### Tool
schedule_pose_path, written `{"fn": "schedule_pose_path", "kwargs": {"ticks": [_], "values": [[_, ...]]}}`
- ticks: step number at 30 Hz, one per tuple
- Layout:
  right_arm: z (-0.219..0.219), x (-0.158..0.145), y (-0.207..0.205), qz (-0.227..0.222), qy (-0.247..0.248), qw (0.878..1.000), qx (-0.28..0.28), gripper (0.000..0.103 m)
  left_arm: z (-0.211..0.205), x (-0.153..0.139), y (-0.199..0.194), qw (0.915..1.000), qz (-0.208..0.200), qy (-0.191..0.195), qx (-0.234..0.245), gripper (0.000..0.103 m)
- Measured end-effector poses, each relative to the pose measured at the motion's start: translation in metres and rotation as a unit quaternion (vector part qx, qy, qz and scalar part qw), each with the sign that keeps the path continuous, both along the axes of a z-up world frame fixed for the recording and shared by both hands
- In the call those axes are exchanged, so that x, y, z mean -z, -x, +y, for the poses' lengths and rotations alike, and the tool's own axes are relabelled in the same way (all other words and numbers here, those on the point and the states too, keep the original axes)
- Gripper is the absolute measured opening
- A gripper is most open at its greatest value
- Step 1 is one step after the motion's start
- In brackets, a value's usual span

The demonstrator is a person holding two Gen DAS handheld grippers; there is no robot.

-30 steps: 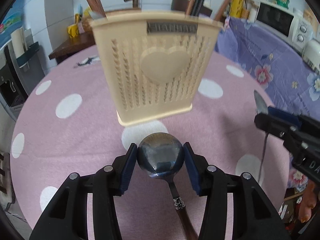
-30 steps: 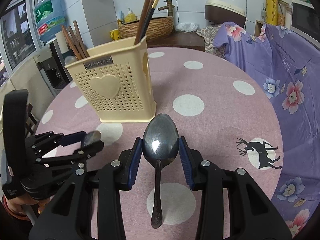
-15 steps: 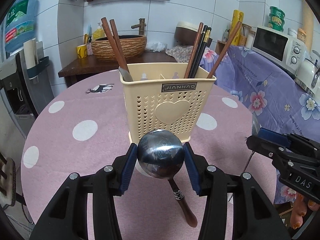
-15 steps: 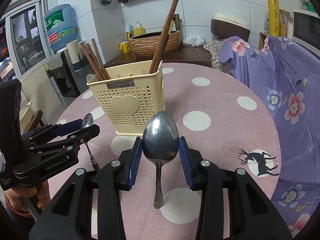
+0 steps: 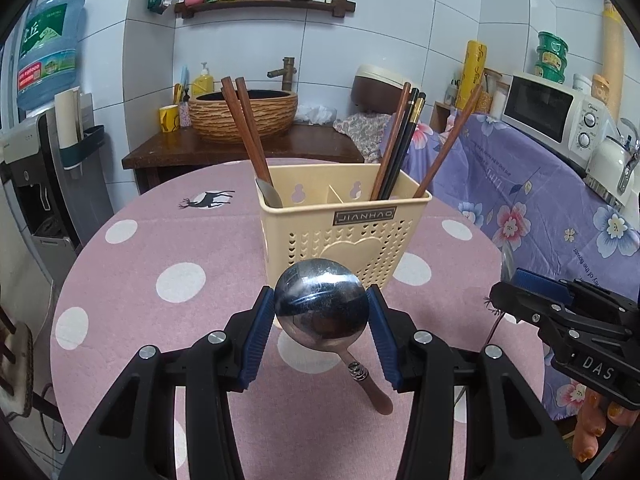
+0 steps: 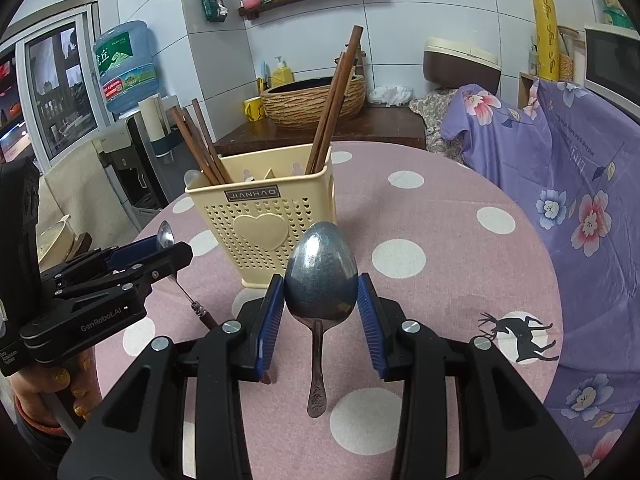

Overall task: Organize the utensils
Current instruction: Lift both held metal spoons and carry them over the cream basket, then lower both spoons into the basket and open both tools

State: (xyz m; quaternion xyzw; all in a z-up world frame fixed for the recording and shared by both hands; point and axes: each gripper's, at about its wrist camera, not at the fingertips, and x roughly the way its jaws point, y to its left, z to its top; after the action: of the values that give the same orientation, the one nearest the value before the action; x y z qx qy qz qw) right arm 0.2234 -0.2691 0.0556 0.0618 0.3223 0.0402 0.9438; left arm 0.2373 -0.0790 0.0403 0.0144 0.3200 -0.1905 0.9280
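White tiled walls, a shelf of bottles and a woven basin frame a round table point(image 5: 132, 292) under a pink polka-dot cloth. At its middle stands the cream utensil holder point(image 5: 340, 236), divided into compartments, with wooden chopsticks point(image 5: 248, 132) leaning out at the left and more at the right; a metal spoon bowl peeks up in the left compartment.

Each hand carries a load. The left gripper point(image 5: 322, 316) pinches the round spoon point(image 5: 322, 310) by its bowl, its wood-tipped handle hanging down and forward, above the cloth and just short of the holder's front wall. The right gripper point(image 6: 320, 296) pinches the oval spoon point(image 6: 320, 276) the same way, handle dangling straight down, also on the near side of the holder and clear of the table.

The step in hand appears to be dropping the spoons into the holder handle first. To do it well, raise one gripper until the handle tip clears the rim, centre it over an open compartment away from the leaning chopsticks, lower until most of the handle is inside, and only then let the pads part. Taking the spoons one at a time would keep the grippers from crowding each other, and a slow descent would avoid tipping the light plastic holder.
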Motion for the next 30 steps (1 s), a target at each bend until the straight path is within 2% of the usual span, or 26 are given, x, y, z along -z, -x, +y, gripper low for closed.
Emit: {"fn": "schedule_pose_path", "kwargs": {"ticks": [5, 9, 12, 16, 18, 21, 25, 30], "values": [[0.002, -0.009, -0.001, -0.01, -0.002, 1.0, -0.004, 0.038, 0.0, -0.01, -0.001, 0.9999, -0.008, 0.002, 0.007, 0.047], [0.005, -0.022, -0.006, -0.026, -0.006, 1.0, -0.009, 0.038, 0.006, -0.031, -0.004, 0.9996, -0.018, 0.015, 0.012, 0.047], [0.008, -0.045, -0.012, -0.052, -0.01, 0.999, -0.012, 0.038, 0.013, -0.056, -0.007, 0.9989, -0.04, 0.021, 0.008, 0.047], [0.019, -0.093, -0.023, -0.116, -0.004, 0.993, -0.012, 0.038, 0.023, -0.105, -0.011, 0.9946, -0.098, 0.027, -0.016, 0.047], [0.025, -0.116, -0.033, -0.141, -0.001, 0.99, -0.013, 0.038, 0.023, -0.129, -0.018, 0.9914, -0.125, 0.022, -0.031, 0.047], [0.032, -0.141, -0.05, -0.172, 0.003, 0.985, -0.004, 0.038, 0.018, -0.15, -0.034, 0.9883, -0.143, 0.013, -0.052, 0.047], [0.042, -0.144, -0.077, -0.178, 0.017, 0.984, 0.004, 0.038, 0.005, -0.148, -0.052, 0.9866, -0.149, -0.017, -0.065, 0.047], [0.049, -0.11, -0.095, -0.171, 0.039, 0.984, 0.014, 0.038, -0.009, -0.118, -0.062, 0.985, -0.149, -0.049, -0.074, 0.047]]}}
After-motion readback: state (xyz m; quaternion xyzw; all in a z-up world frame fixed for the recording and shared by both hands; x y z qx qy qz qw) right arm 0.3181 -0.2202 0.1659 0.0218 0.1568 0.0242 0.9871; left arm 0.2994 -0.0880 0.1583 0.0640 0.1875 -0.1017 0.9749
